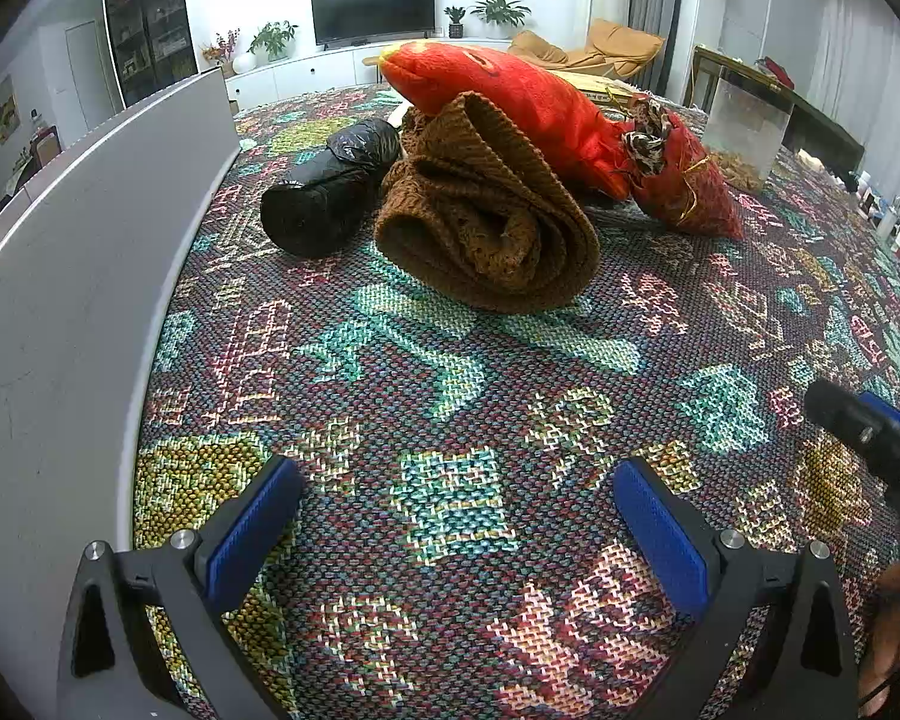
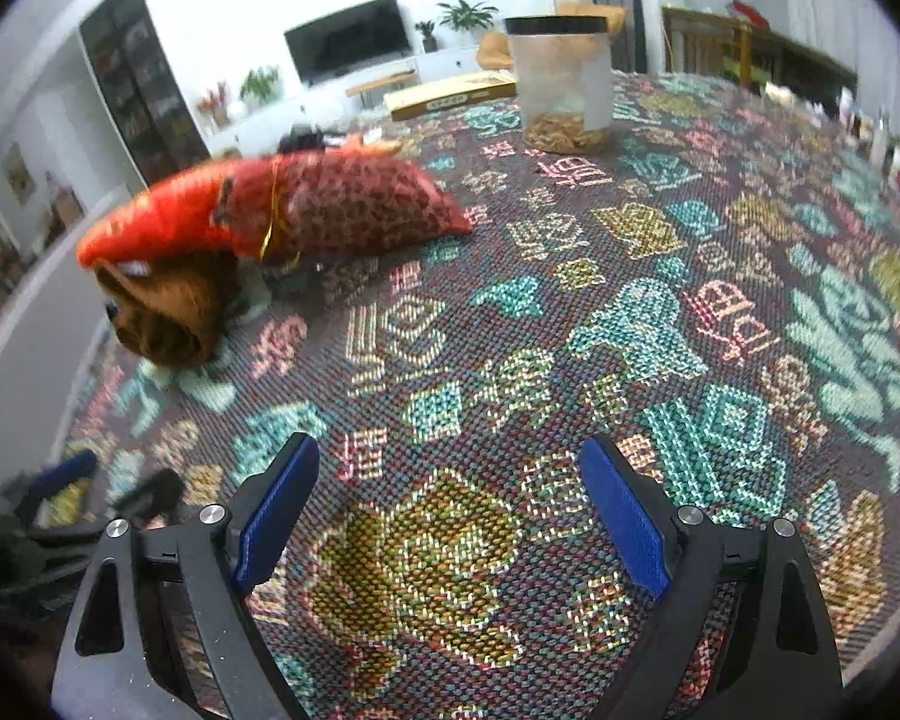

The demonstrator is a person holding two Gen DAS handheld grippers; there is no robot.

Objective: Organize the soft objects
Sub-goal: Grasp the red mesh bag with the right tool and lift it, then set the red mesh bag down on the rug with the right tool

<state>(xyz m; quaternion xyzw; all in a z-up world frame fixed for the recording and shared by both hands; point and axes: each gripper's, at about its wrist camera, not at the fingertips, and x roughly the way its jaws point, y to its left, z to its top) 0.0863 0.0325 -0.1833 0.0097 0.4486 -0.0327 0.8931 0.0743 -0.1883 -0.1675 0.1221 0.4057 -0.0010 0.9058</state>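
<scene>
grippers both spread wide and empty, left gripper (image 1: 456,480) and right gripper (image 2: 450,468) low over the woven cloth (image 1: 450,396). ahead, red fish plush (image 1: 504,96) lies atop brown knitted scarf (image 1: 486,222), black bundle (image 1: 330,186) just beside.

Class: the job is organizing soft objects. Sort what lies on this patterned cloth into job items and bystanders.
Job items: brown knitted cloth; red plush fish; black rolled bundle.

Bystanders: clear plastic jar; yellow flat box; grey panel.

Both grippers, left and right, are open, empty.
</scene>
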